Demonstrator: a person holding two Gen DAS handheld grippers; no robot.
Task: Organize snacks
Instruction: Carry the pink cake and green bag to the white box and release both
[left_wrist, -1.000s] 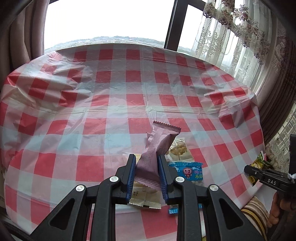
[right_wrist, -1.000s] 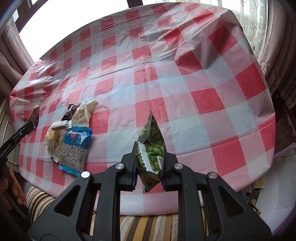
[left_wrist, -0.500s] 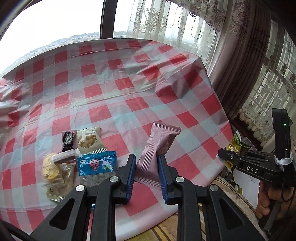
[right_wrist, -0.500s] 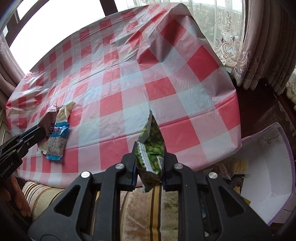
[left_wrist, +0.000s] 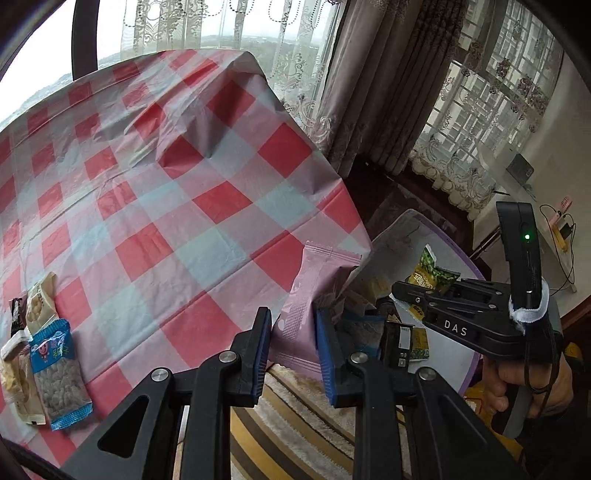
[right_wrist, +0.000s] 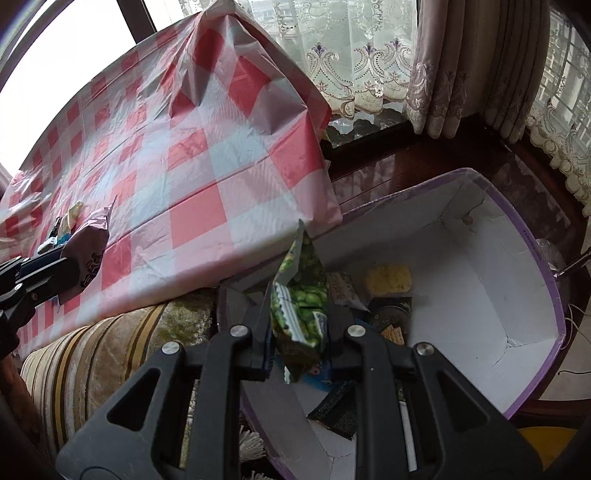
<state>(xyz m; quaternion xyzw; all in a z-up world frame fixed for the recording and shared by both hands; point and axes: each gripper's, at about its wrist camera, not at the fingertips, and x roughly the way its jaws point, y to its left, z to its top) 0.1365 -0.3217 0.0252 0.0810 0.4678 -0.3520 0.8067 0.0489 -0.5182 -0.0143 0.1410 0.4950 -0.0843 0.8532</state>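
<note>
My left gripper (left_wrist: 293, 343) is shut on a pink snack packet (left_wrist: 308, 306) and holds it upright past the table's near right corner. It also shows at the left of the right wrist view (right_wrist: 86, 258). My right gripper (right_wrist: 299, 332) is shut on a green pea snack bag (right_wrist: 301, 295) and holds it over the near end of a white cardboard box with purple edges (right_wrist: 517, 280). The box holds several snack packets (right_wrist: 388, 278). In the left wrist view the right gripper (left_wrist: 402, 290) with the green bag (left_wrist: 430, 273) is above the box (left_wrist: 461, 354).
A red-and-white checked tablecloth (left_wrist: 155, 206) covers the table. A blue packet (left_wrist: 55, 369) and other small snacks (left_wrist: 35, 306) lie near its front left edge. A striped cushion (right_wrist: 99, 350) lies below the table edge. Curtains (left_wrist: 388, 92) hang behind the box.
Both grippers have swung right, away from the table and toward the box, each still holding its packet. The box interior has come into view under the right gripper.
</note>
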